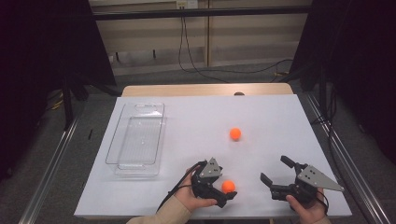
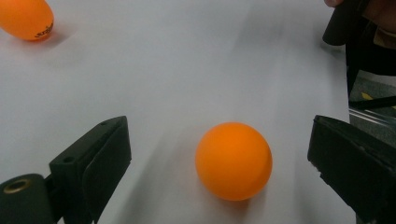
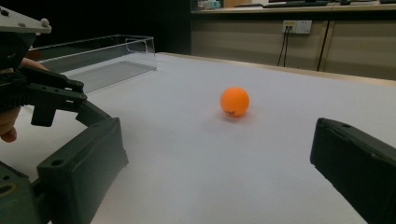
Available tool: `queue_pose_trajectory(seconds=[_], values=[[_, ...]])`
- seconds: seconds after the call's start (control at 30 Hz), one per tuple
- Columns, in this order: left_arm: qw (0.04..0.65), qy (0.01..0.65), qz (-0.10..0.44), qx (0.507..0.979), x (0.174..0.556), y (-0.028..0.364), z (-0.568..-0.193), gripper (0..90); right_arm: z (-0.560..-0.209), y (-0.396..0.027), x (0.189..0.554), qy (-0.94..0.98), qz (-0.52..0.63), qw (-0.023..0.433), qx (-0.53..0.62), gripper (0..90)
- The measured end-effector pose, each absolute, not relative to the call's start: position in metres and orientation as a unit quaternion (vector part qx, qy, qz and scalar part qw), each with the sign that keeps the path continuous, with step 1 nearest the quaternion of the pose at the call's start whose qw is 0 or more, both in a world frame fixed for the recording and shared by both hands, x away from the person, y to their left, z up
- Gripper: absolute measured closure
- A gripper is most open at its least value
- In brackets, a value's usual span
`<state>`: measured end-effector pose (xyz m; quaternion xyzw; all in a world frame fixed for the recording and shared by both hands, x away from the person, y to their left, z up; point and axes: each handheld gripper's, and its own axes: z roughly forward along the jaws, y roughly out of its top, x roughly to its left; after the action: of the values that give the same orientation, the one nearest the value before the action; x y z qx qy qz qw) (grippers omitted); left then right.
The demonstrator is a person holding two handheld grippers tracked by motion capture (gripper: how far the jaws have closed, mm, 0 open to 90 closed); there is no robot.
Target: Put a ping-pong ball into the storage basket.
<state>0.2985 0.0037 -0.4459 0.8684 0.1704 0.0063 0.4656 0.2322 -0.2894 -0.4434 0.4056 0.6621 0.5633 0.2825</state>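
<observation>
Two orange balls lie on the white table [image 1: 196, 116]. The near ball [image 1: 228, 186] [image 2: 233, 161] rests on the table between the jaws of my left gripper [image 1: 225, 185] [image 2: 218, 133], which is open, with a gap on each side of the ball. The far ball [image 1: 235, 134] [image 2: 25, 17] [image 3: 234, 101] lies alone near the table's middle. At the front right, my right gripper [image 1: 274, 169] [image 3: 217, 128] is open and holds nothing, and it faces the far ball. A clear plastic tray [image 1: 135, 137] [image 3: 93, 58] stands on the left, with nothing in it.
In the right gripper view the left gripper [image 3: 42, 93] shows at the left edge with a hand on it. The table's front edge runs just under both hands. Metal rails flank the table, and cables lie on the floor beyond it.
</observation>
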Motion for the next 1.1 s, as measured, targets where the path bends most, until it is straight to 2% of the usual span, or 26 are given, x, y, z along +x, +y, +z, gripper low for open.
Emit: queue_pose_trajectory(seconds=[1.1], values=[[0.437,0.164,-0.002,0.885,0.2996,-0.0045,-0.4511,8.7,-0.4434,-0.2895,0.2322,0.662,0.563,0.282,0.406,2.4]])
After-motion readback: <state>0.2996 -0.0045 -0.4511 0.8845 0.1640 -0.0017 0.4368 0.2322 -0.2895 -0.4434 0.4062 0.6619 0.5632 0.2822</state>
